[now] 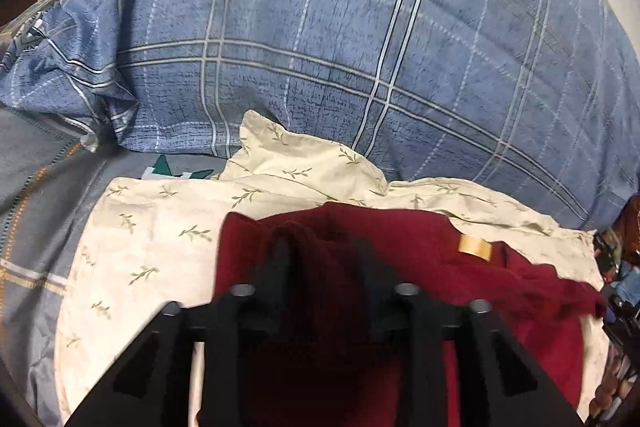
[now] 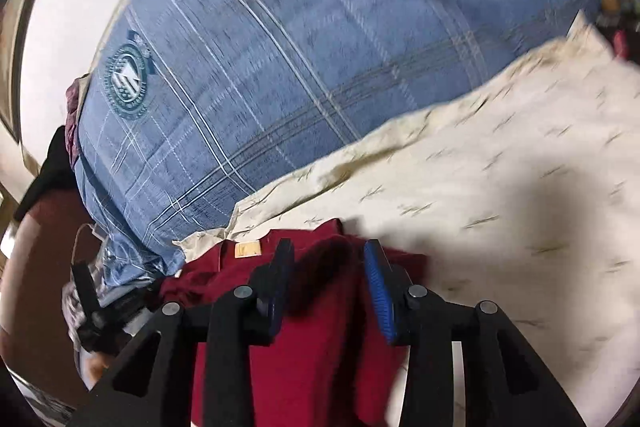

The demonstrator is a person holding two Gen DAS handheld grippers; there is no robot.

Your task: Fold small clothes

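I'm looking out over the big blue plaid duvet [image 1: 320, 39] filling the far side of both views, with its round green crest [image 2: 127, 79] sitting toward the corner by the wall. In front of it I'm working on the cream leaf-print sheet [image 1: 152, 243], which is spreading wide under everything and running off to the right in the right wrist view. On that sheet the dark red garment [image 1: 404, 239] is lying, its tan label [image 1: 474, 248] facing up near the far edge. It's stretching crosswise between my two hands, long axis running left to right, so each gripper is sitting over one end of it. My left gripper [image 1: 324, 251] is standing with its fingers spread, a raised ridge of the red cloth sitting in the gap, and I'm not seeing the pads pressing on it. My right gripper [image 2: 328, 259] is showing the same: the blue ribbed pads [image 2: 378, 291] are apart, a dark fold of the garment is lying between them, loose rather than pinched as far as I can judge. Both hands are equally near, the cloth lying directly ahead of and beneath the fingertips. I'm reckoning the next move is turning on that crosswise lie: each end wants catching so the fold runs across the short way.
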